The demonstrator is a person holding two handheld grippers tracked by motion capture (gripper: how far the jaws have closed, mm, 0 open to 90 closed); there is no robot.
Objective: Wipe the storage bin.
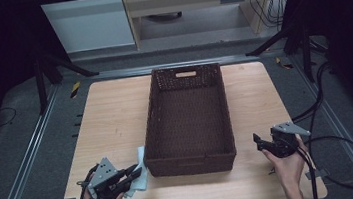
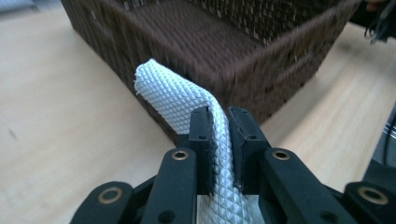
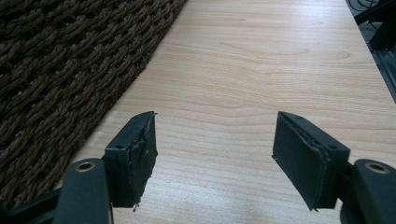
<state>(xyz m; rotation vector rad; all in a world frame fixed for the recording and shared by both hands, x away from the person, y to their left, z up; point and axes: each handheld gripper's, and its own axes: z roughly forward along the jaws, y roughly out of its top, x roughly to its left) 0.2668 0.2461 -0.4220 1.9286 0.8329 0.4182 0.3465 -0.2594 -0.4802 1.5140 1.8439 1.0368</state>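
Note:
A dark brown wicker basket [image 1: 152,122] stands in the middle of the light wooden table [image 1: 111,117]. By its near left corner my left gripper [image 1: 135,171] is shut on a white cloth [image 1: 140,171] with a diamond weave. In the left gripper view the cloth [image 2: 175,95] runs up between the jaws and folds over against the basket's corner [image 2: 261,74]. My right gripper [image 1: 259,141] stands open just right of the basket's near right corner. Between its spread jaws, in the right gripper view, lies bare table [image 3: 261,74], with the basket wall [image 3: 60,60] at the left.
The basket has a handle slot in its far wall [image 1: 185,74]. Black cables [image 1: 335,142] trail off the table's right side. Metal rails [image 1: 25,162] run along both sides of the table, and cabinets [image 1: 90,23] stand behind it.

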